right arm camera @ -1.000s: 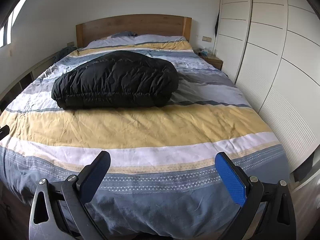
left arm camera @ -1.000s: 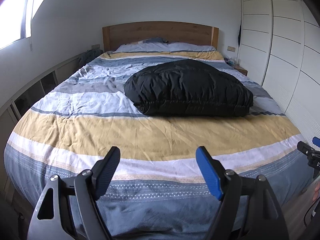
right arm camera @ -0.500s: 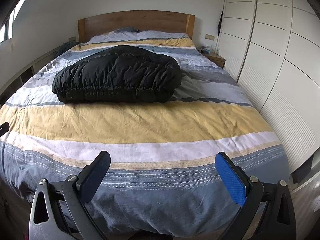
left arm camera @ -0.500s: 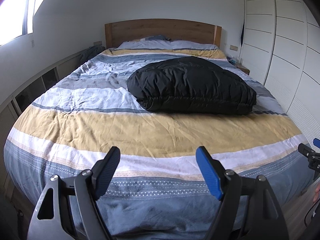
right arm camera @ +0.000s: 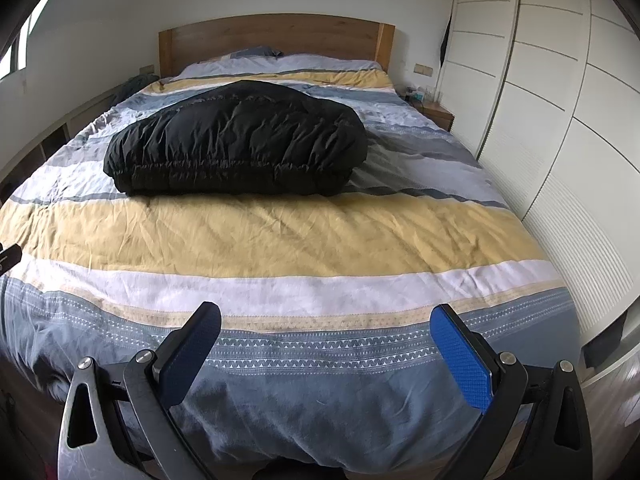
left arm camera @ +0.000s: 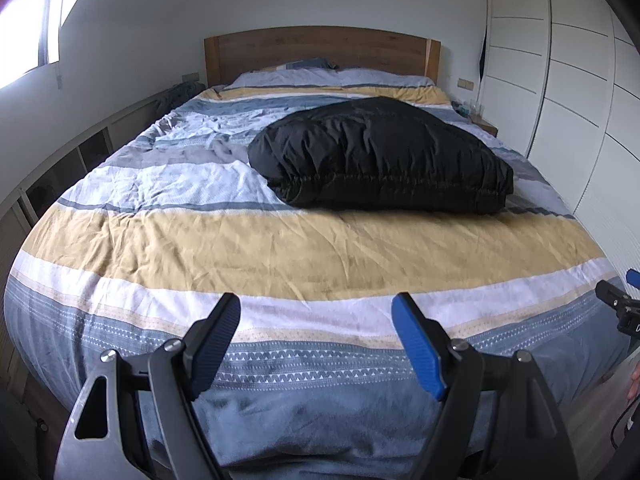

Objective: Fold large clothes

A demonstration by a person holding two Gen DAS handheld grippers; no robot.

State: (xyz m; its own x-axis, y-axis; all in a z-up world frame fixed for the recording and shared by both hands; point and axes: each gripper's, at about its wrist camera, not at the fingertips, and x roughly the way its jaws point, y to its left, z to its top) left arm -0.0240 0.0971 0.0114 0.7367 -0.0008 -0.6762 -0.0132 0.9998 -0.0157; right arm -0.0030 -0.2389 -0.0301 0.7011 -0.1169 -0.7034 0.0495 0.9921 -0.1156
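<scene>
striped bed carries a folded black puffer jacket mid-bed, both the left gripper and right gripper wide and empty at its foot edge.

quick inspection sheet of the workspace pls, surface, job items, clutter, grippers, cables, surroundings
surface: bed with a striped duvet, wrinkled.
job's things: black puffy jacket, already a folded bundle, lying mid-bed toward the wardrobe side.
clutter: pillows at the headboard; small items on the nightstand, too small to identify.
grippers: left gripper open, empty, at the foot of the bed; right gripper open, empty, likewise.
cables: thin dark cable at the left view's right edge.
surroundings: white wardrobe, wooden headboard, window.
</scene>
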